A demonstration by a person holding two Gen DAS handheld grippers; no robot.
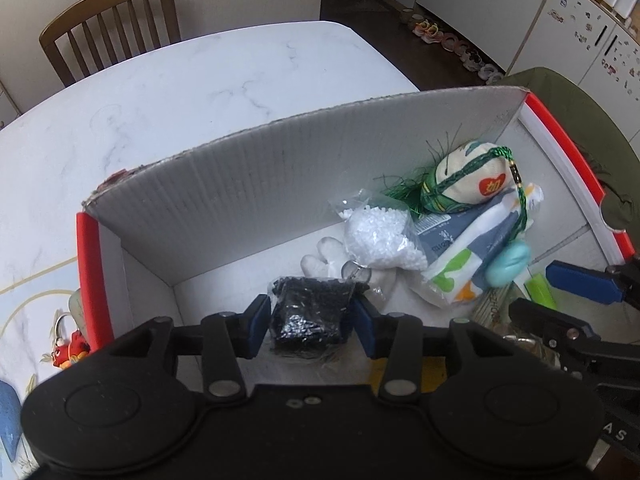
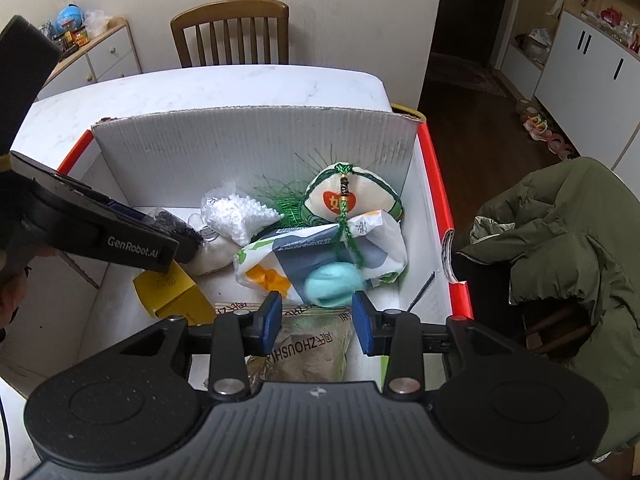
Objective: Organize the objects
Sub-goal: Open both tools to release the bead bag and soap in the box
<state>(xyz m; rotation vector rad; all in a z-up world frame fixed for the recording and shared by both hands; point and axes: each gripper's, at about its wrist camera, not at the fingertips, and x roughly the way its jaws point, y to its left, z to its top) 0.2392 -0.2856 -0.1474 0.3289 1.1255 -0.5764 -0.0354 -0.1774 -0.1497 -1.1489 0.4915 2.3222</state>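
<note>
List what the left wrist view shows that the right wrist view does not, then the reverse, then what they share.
Only the left wrist view: the left gripper gripping a bag of black beads from both sides, and a red keychain figure on the table outside the box.

Only the right wrist view: a yellow object on the box floor, and the right gripper open, holding nothing.

Both: the red-edged box, the bag of white beads, the embroidered sachet, the teal ball, a wooden chair.
</note>
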